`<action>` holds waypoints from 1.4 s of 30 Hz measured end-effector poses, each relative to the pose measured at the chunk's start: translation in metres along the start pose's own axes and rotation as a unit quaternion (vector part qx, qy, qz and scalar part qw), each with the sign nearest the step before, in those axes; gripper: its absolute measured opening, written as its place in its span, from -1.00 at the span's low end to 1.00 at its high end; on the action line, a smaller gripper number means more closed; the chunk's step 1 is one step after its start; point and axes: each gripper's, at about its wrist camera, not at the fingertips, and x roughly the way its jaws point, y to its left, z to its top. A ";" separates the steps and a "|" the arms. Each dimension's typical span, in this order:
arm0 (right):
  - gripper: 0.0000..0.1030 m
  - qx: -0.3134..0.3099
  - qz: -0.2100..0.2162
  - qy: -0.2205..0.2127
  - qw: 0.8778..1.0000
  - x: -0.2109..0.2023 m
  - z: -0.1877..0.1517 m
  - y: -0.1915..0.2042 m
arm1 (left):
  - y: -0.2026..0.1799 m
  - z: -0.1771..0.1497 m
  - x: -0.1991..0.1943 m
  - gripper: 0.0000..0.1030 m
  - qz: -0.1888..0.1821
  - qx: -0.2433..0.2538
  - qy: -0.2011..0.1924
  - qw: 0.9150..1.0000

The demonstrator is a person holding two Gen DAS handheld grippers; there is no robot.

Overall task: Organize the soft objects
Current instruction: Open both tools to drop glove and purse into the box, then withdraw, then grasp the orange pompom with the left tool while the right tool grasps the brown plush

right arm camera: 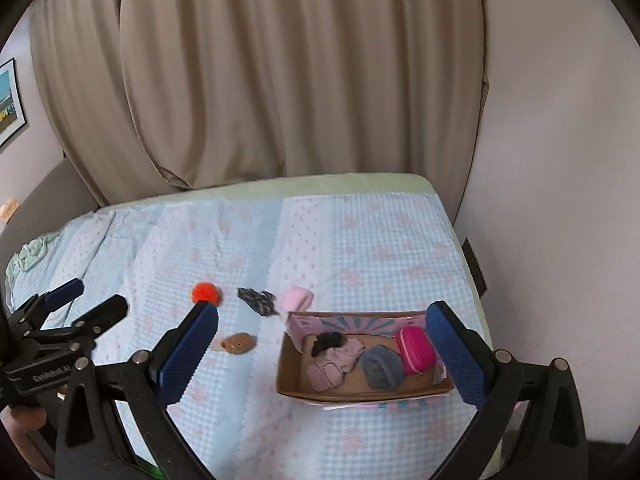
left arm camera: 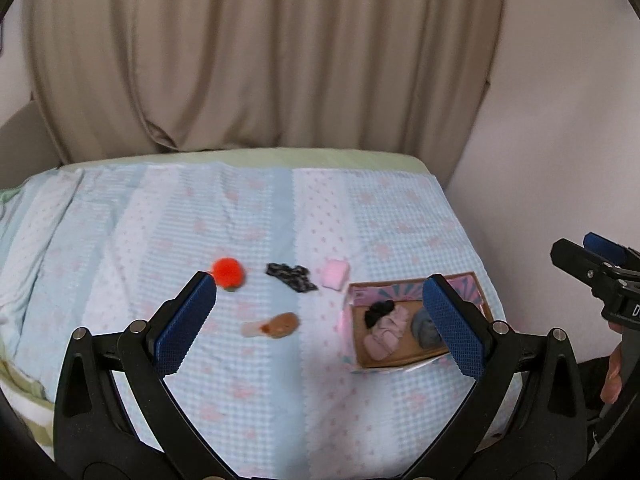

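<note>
Both tongs spread wide, empty: left tongs (left arm camera: 320, 316), right tongs (right arm camera: 322, 344). On the bed (right arm camera: 360, 240): orange pompom (right arm camera: 205, 292), dark patterned cloth (right arm camera: 258, 300), pink pad (right arm camera: 296, 298), brown plush (right arm camera: 238, 343). Cardboard box (right arm camera: 288, 376) holds pink, grey and black soft items.

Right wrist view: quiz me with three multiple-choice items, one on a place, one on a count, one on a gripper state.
1. Where is the pink pouch?
A. in the box
B. on the blanket by the orange pompom
C. in a gripper

2. How many soft items lie loose on the blanket?
A. one
B. four
C. seven

3. How is the right gripper?
A. shut on a sock
B. open, empty
C. shut, empty

Answers: 1 A, it sits at the box's right end. 2 B, pompom, dark cloth, pale pink item, brown item. 3 B, its blue pads stand wide apart with nothing between.
</note>
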 end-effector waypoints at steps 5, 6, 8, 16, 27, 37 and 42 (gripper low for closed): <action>1.00 0.007 0.004 -0.009 1.000 -0.010 -0.006 0.021 | 0.037 -0.009 -0.025 0.99 0.008 -0.007 -0.014 1.000; 1.00 0.007 0.004 -0.009 1.000 -0.011 -0.007 0.026 | 0.045 -0.011 -0.029 0.99 0.008 -0.008 -0.016 1.000; 1.00 0.006 0.004 -0.012 1.000 -0.011 -0.008 0.038 | 0.059 -0.013 -0.032 0.99 0.006 -0.011 -0.015 1.000; 1.00 0.024 0.012 -0.002 1.000 0.010 -0.012 0.089 | 0.109 -0.009 -0.025 0.99 -0.002 -0.005 -0.005 1.000; 1.00 0.091 0.002 0.027 0.996 0.094 -0.036 0.153 | 0.186 -0.008 0.064 0.99 -0.029 0.030 0.043 0.998; 1.00 0.182 -0.009 0.062 0.981 0.208 -0.077 0.179 | 0.234 -0.008 0.187 0.99 -0.056 0.088 0.085 0.991; 1.00 0.233 -0.027 0.079 0.969 0.276 -0.110 0.174 | 0.244 -0.020 0.262 0.99 -0.071 0.111 0.103 0.986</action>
